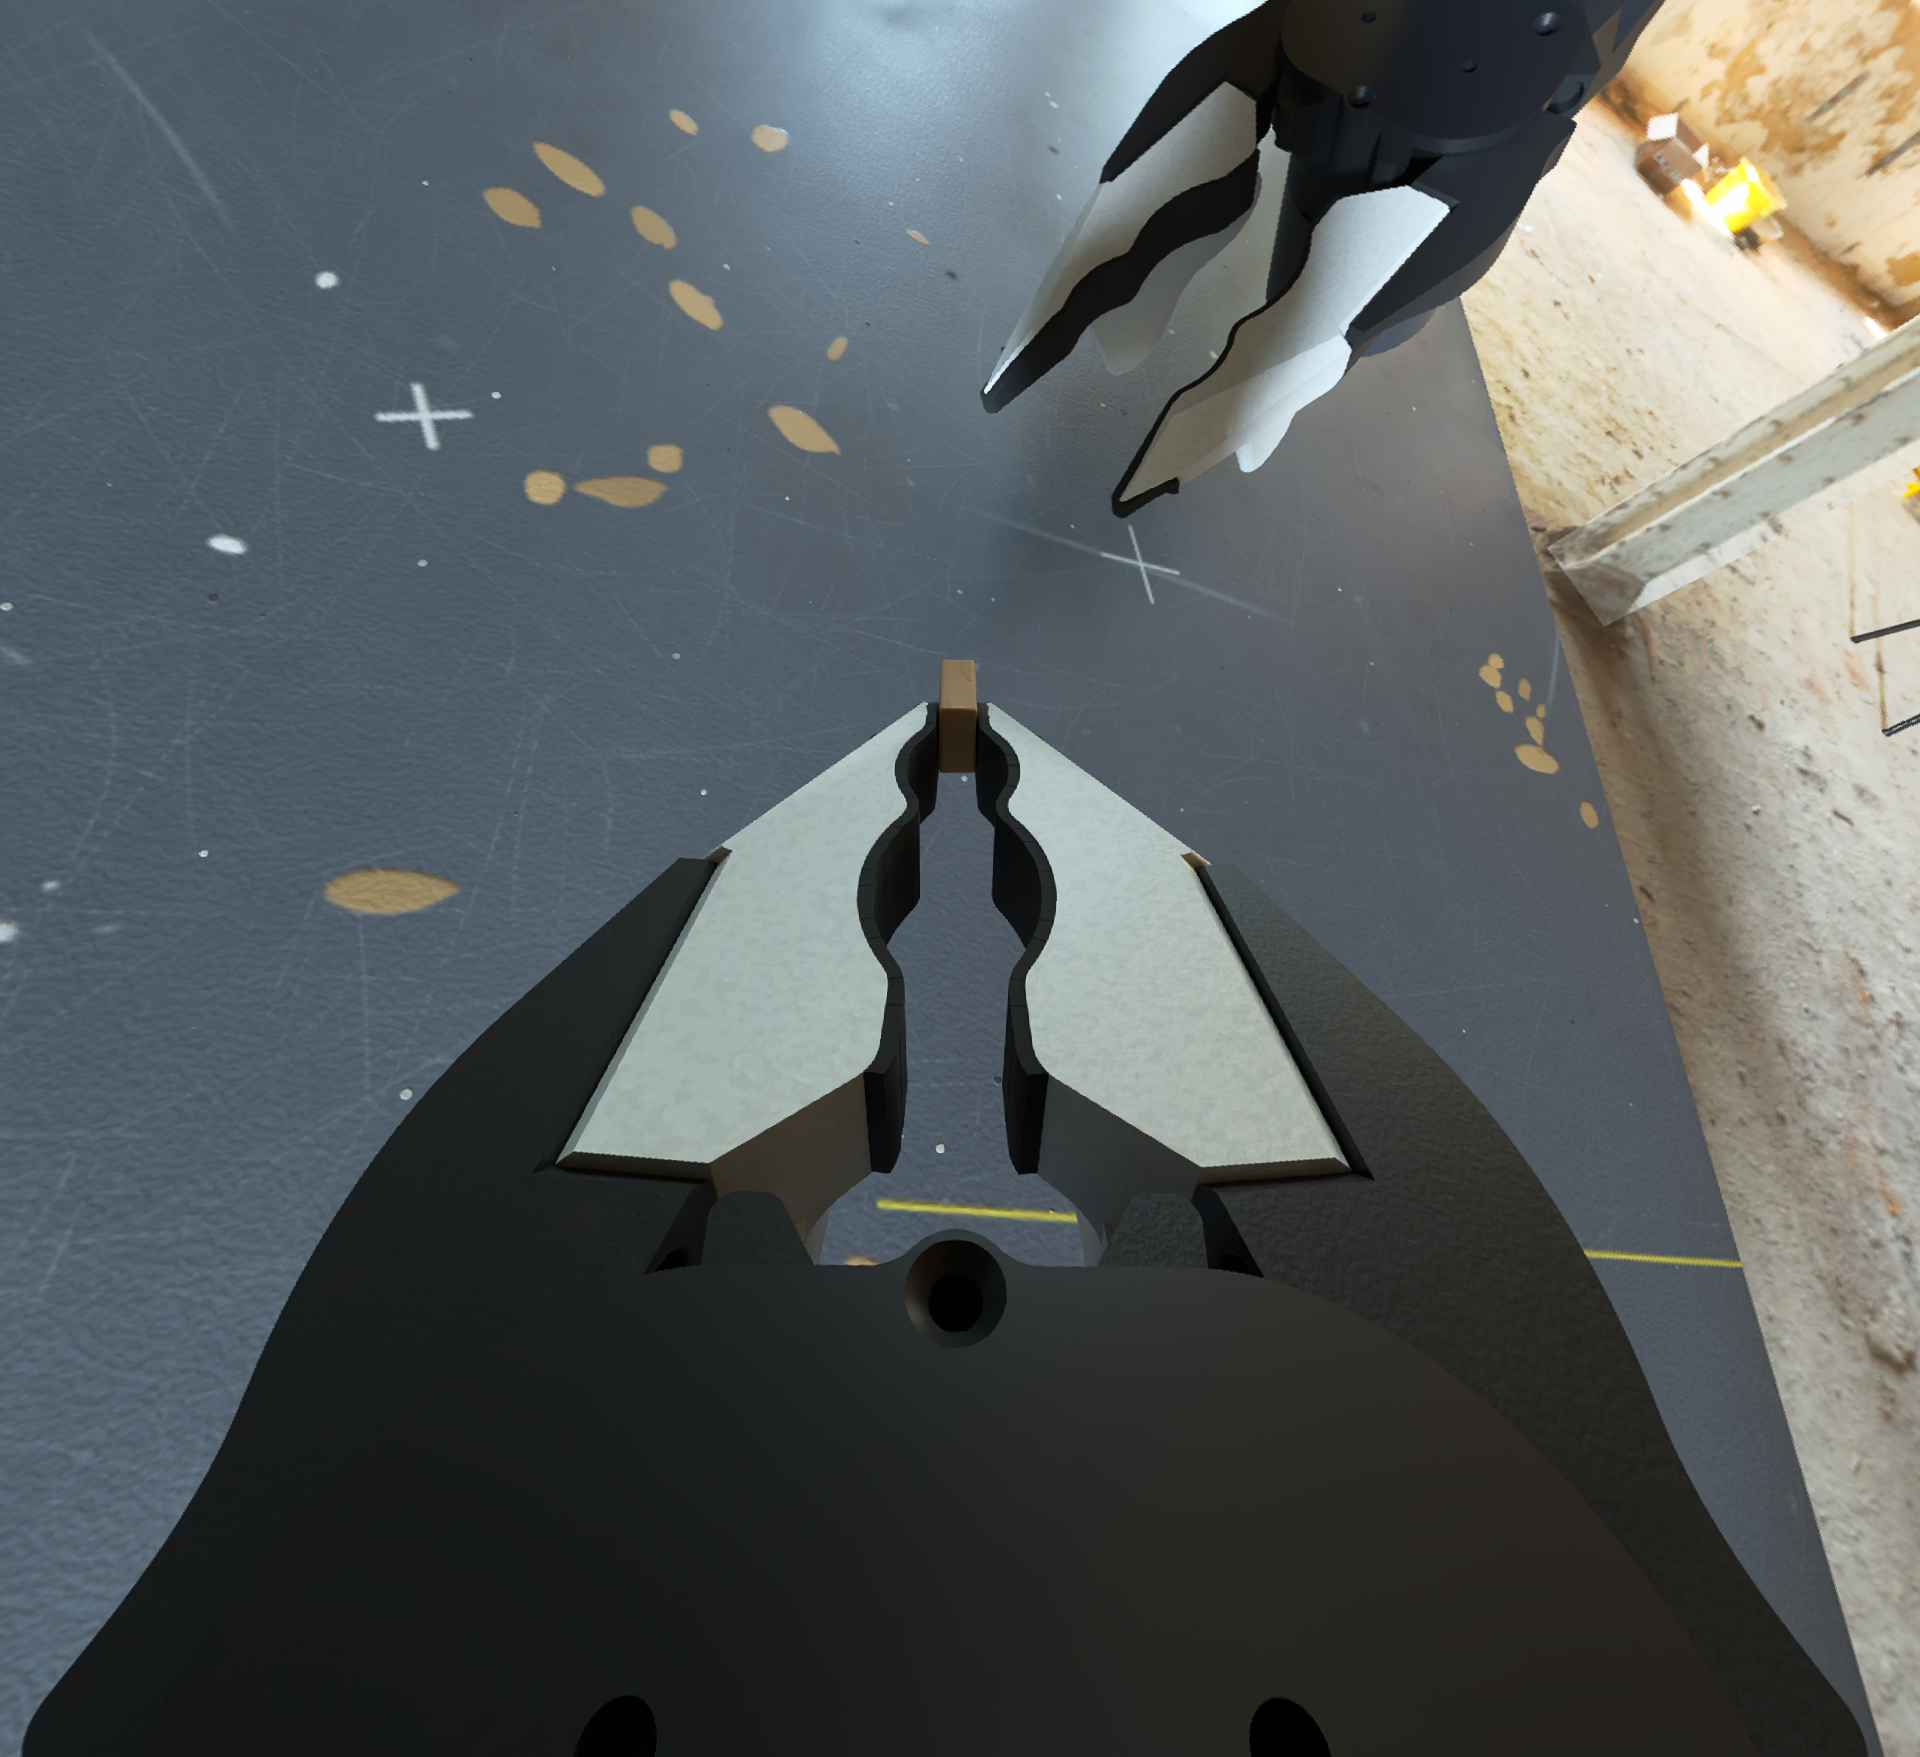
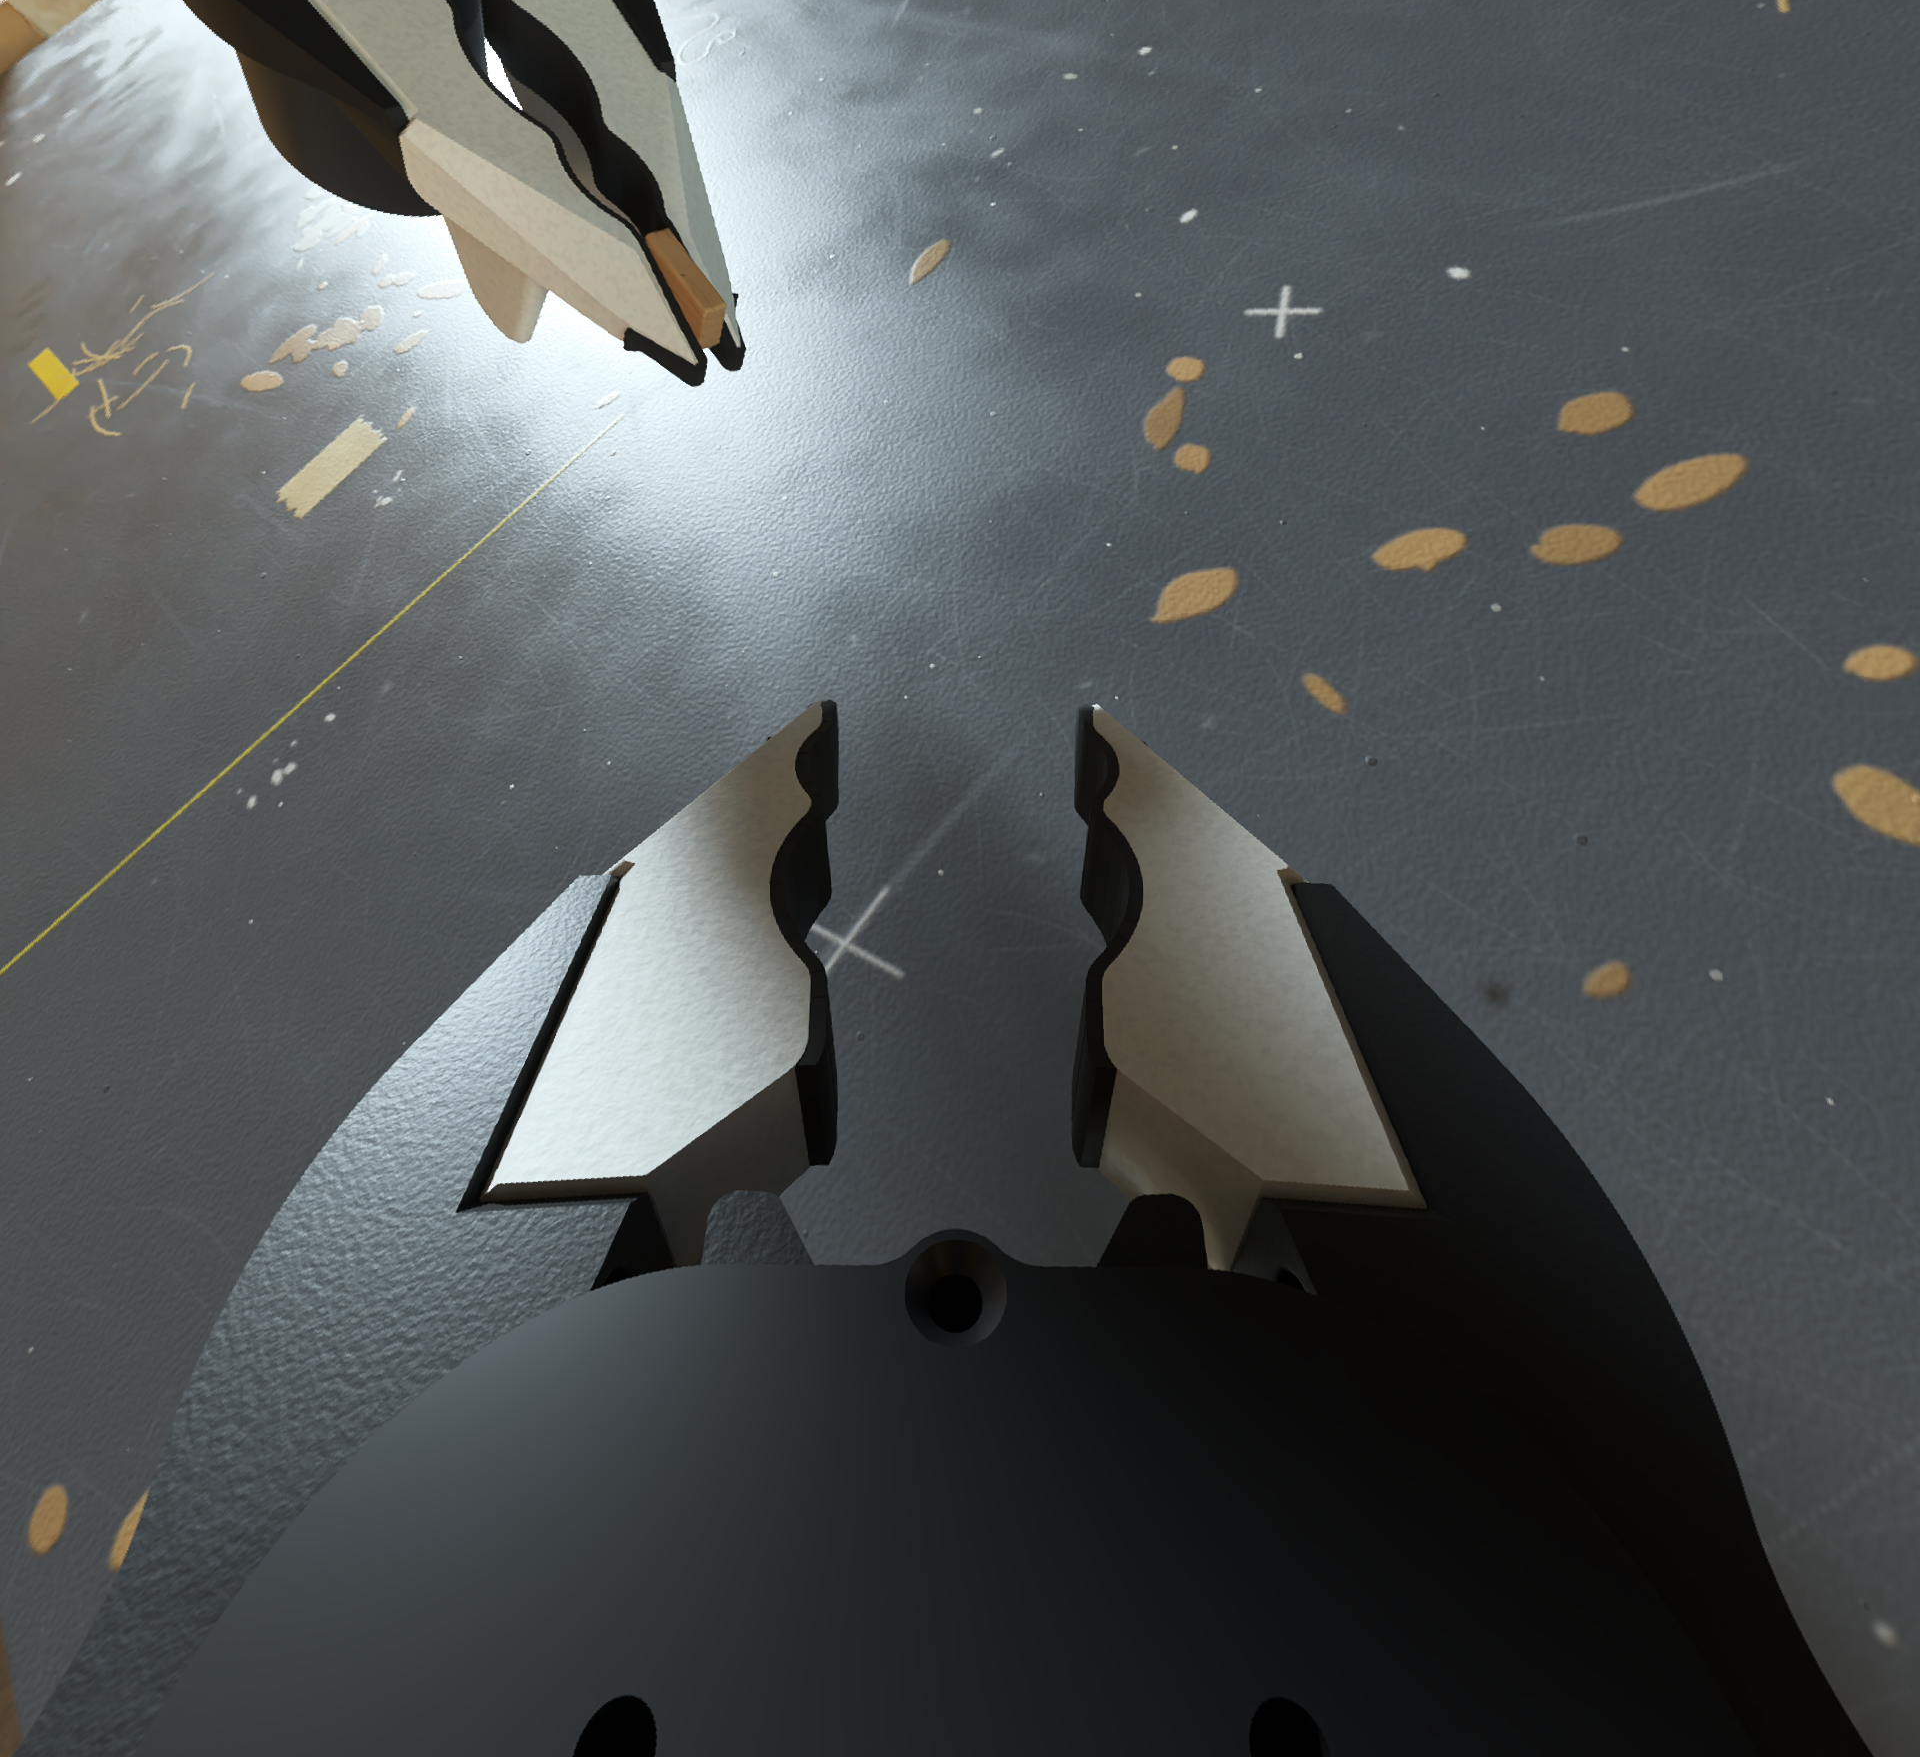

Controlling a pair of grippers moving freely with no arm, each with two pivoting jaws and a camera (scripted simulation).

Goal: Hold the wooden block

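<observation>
In the left wrist view we see our left gripper (image 1: 957, 720) pinching the wooden block (image 1: 957, 716) between the tips of its fingers (image 1: 800, 928), at the centre of the frame. The block is small, tan and stands upright in the grip, above the dark grey bench (image 1: 312, 668). Our right gripper (image 1: 1070, 455) hangs in the upper right of that frame, fingers spread with nothing between them, well apart from the block. In the right wrist view the block (image 2: 688, 286) shows in the upper left, clamped at the left gripper's tips (image 2: 717, 351). Tan flecks (image 2: 1195, 592) and white crosses (image 2: 1283, 311) mark the bench (image 2: 935, 512).
</observation>
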